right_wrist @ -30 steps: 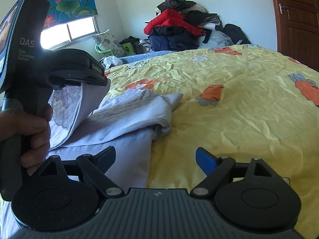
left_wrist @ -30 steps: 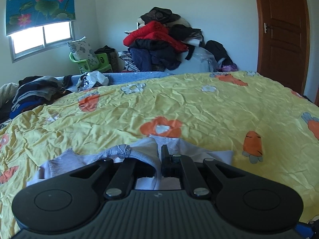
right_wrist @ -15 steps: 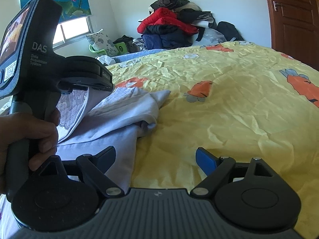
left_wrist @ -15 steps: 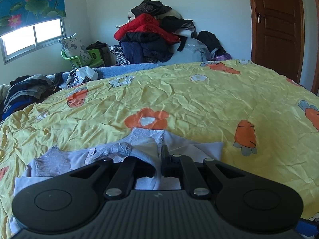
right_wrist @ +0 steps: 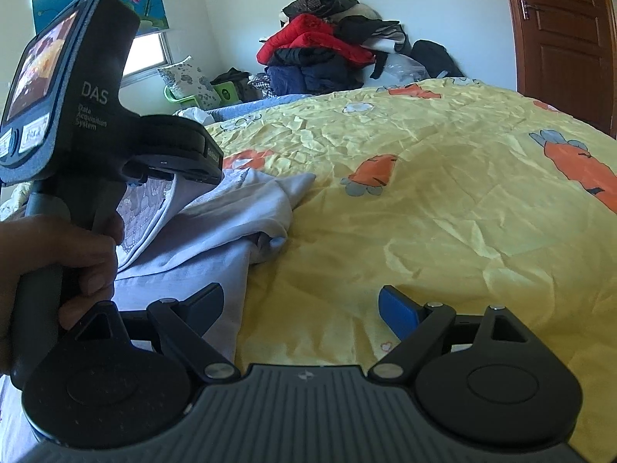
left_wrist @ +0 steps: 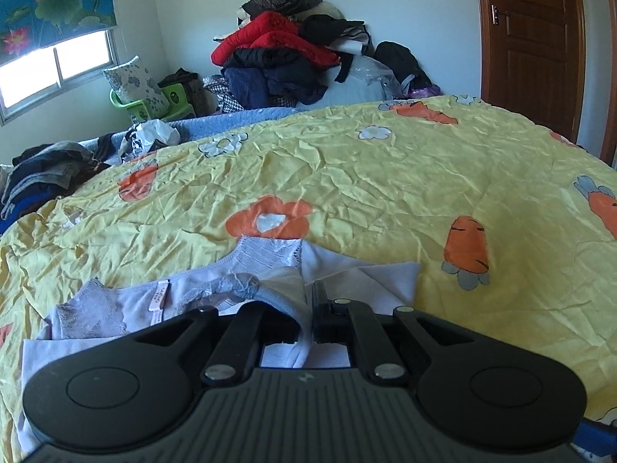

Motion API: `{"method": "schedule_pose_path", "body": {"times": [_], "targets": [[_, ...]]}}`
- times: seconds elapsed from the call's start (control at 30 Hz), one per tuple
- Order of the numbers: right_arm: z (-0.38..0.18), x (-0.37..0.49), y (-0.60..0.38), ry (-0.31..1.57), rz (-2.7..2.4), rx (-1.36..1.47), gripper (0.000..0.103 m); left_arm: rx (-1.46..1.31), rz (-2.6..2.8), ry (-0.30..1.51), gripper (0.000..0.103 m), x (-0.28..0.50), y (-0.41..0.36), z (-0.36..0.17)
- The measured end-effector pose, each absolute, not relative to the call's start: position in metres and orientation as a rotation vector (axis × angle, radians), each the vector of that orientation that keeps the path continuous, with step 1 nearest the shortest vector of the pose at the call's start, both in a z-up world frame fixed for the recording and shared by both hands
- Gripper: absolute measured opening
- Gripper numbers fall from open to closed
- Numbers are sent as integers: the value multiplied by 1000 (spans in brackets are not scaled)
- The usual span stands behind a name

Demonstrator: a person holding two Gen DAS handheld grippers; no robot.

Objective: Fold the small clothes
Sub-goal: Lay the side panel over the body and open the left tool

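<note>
In the left wrist view, the left gripper (left_wrist: 310, 318) is seen clamped on a raised fold of the pale lilac lace-trimmed cotton garment (left_wrist: 193, 293), which is spread crosswise on the crumpled yellow carrot-print quilt (left_wrist: 385, 177); a heap of dark and red coats (left_wrist: 285, 61) is noted beyond. In the right wrist view, the right gripper (right_wrist: 308, 308) is held wide open and empty over the quilt (right_wrist: 443, 212), the garment (right_wrist: 239, 216) lying left of it beneath the left gripper (right_wrist: 181, 150), its far corner pointing right.

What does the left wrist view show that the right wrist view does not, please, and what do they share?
Only the left wrist view: the left gripper shut on the garment's edge, a pink label, and dark clothes at the bed's left edge.

Only the right wrist view: the right gripper open and empty over the sheet, plus the hand holding the other gripper's handle, with cloth hanging from its jaws.

Both: the pale garment, yellow sheet, clothes pile, door and window.
</note>
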State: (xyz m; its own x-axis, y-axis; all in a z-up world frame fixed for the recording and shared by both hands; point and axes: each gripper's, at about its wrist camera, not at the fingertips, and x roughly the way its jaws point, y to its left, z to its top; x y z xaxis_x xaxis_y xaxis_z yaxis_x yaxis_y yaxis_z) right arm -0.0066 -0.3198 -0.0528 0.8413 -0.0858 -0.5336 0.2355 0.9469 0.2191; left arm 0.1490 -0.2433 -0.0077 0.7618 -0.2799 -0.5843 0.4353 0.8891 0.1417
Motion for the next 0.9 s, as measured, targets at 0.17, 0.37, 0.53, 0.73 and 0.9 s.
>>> {"method": "schedule_pose_path", "body": {"times": [0.17,0.37,0.53,0.73,0.9], "targets": [[-53,-8,-321,544,-176,286,90,282,-403,599,7,148,-248,-7],[-55,-10,-323,547,-179,292,90,356,-389,618,16,148,-257,-14],[-56,-11,-324,550,-180,297,90,391,-384,595,50,142,-261,-17],[-56,-11,-324,552,-179,297,90,444,-392,510,83,131,-271,-13],[-57,-11,-324,555,-181,295,90,453,-434,502,85,127,-281,-8]]}}
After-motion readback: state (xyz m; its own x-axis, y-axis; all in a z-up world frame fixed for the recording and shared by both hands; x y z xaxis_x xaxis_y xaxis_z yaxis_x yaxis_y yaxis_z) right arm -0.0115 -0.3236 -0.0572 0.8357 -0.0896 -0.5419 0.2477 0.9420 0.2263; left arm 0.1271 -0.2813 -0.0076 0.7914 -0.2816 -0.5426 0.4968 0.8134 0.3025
